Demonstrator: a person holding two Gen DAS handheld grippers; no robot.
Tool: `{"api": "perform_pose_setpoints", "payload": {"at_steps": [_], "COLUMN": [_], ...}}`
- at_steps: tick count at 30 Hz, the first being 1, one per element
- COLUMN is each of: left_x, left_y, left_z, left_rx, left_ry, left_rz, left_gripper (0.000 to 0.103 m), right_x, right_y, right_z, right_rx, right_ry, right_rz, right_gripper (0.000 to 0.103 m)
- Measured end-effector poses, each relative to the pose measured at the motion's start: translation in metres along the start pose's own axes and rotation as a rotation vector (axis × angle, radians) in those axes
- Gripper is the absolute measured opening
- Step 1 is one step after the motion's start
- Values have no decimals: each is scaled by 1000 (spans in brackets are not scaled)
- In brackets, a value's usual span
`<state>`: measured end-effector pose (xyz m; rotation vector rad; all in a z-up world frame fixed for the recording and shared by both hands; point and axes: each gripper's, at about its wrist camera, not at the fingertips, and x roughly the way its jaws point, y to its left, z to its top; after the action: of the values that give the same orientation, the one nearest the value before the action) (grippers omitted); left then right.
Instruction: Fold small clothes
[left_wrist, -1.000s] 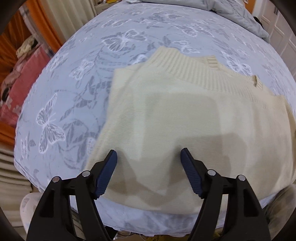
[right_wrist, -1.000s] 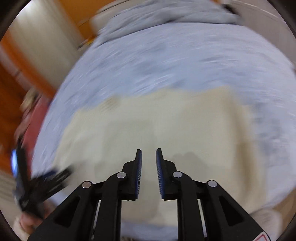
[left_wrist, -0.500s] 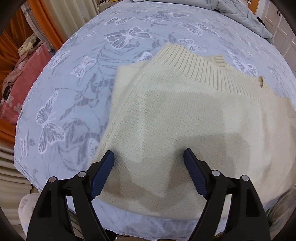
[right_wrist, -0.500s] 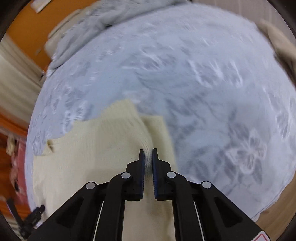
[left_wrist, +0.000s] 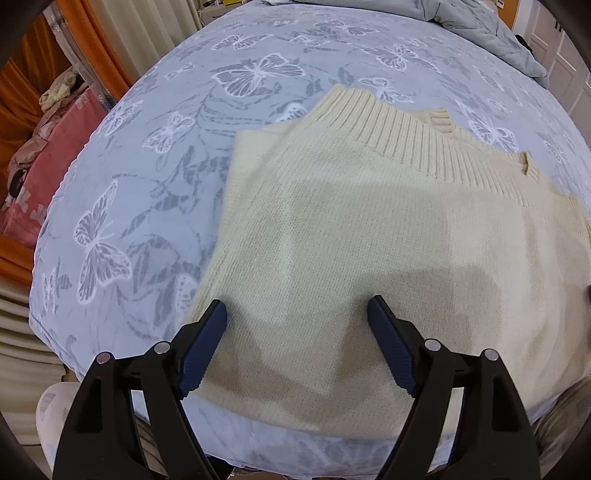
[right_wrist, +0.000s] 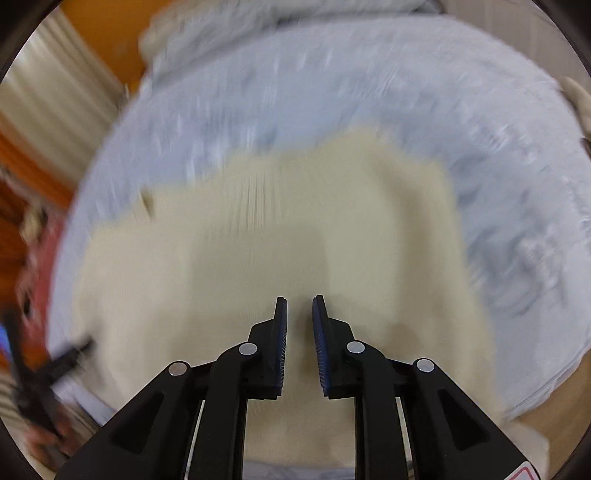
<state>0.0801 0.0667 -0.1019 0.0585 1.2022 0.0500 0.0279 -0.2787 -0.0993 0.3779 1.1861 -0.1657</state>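
A cream knit sweater (left_wrist: 369, 229) lies flat on the blue butterfly bedspread (left_wrist: 184, 129), its ribbed hem toward the far side. My left gripper (left_wrist: 297, 314) is open wide and empty, hovering over the sweater's near left part. In the blurred right wrist view the sweater (right_wrist: 277, 240) fills the middle. My right gripper (right_wrist: 299, 306) hangs above it with a narrow gap between the jaws and nothing in them. The left gripper shows as a dark blur at the left edge of that view (right_wrist: 48, 369).
A grey quilt (left_wrist: 480, 26) is bunched at the bed's far end. Orange curtains (left_wrist: 22, 85) and pink bedding (left_wrist: 40, 177) sit left of the bed. The bed's near edge (left_wrist: 258, 439) runs just below the sweater.
My right gripper let go of the sweater's right edge, opened slightly and swung back left over the garment. My left gripper stayed open and barely moved.
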Motion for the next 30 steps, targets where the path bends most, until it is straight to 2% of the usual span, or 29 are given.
{"api": "perform_pose_setpoints", "payload": {"at_steps": [1, 3, 5, 7, 10, 14, 16, 18, 19, 20, 21, 23, 26, 27, 28, 29, 30], "left_x": [0, -1, 0, 0, 0, 0, -1, -10, -17, -20, -20, -8, 32, 44, 43, 39, 36], "left_y": [1, 2, 2, 2, 2, 4, 7, 19, 32, 44, 59, 77, 86, 87, 86, 83, 80], "left_z": [0, -1, -2, -2, -2, -2, -2, -2, -3, -2, 0, 4, 6, 3, 2, 3, 4], "left_rx": [1, 0, -1, -4, -3, -3, -5, -58, -131, -199, -280, -389, -468, -493, -495, -489, -476], "left_ry": [0, -3, -9, -13, -16, -18, -19, -43, -70, -82, -80, -39, 119, 141, 115, 94, 82], "left_rz": [-1, -5, -8, -10, -12, -26, -41, -108, -168, -210, -239, -259, -307, -320, -317, -305, -307], "left_gripper": [77, 77, 77, 77, 77, 78, 78, 78, 78, 83, 92, 95, 95, 95, 95, 87, 65], "right_x": [-4, -21, -38, -41, -15, 43, 42, 41, 41, 41, 42, 44, 44, 43, 43, 42, 43], "right_y": [7, 31, 63, 88, 115, 133, 139, 146, 147, 146, 145, 139, 133, 137, 138, 139, 139], "right_z": [0, 6, 14, 18, 22, 7, -2, -3, -3, -2, -2, -2, -5, -6, -6, -6, -6], "right_rx": [-19, -42, -101, -140, -154, -149, -196, -238, -244, -246, -241, -216, -181, -181, -185, -190, -192], "right_ry": [-9, -44, -86, -88, -30, 115, 60, 53, 56, 60, 61, 58, 49, 48, 46, 45, 46], "right_rz": [1, 94, 124, 165, 198, 169, 138, 102, 98, 102, 110, 137, 162, 160, 159, 158, 159], "right_gripper": [16, 16, 16, 16, 16, 13, 11, 11, 11, 11, 11, 11, 11, 11, 11, 11, 11]}}
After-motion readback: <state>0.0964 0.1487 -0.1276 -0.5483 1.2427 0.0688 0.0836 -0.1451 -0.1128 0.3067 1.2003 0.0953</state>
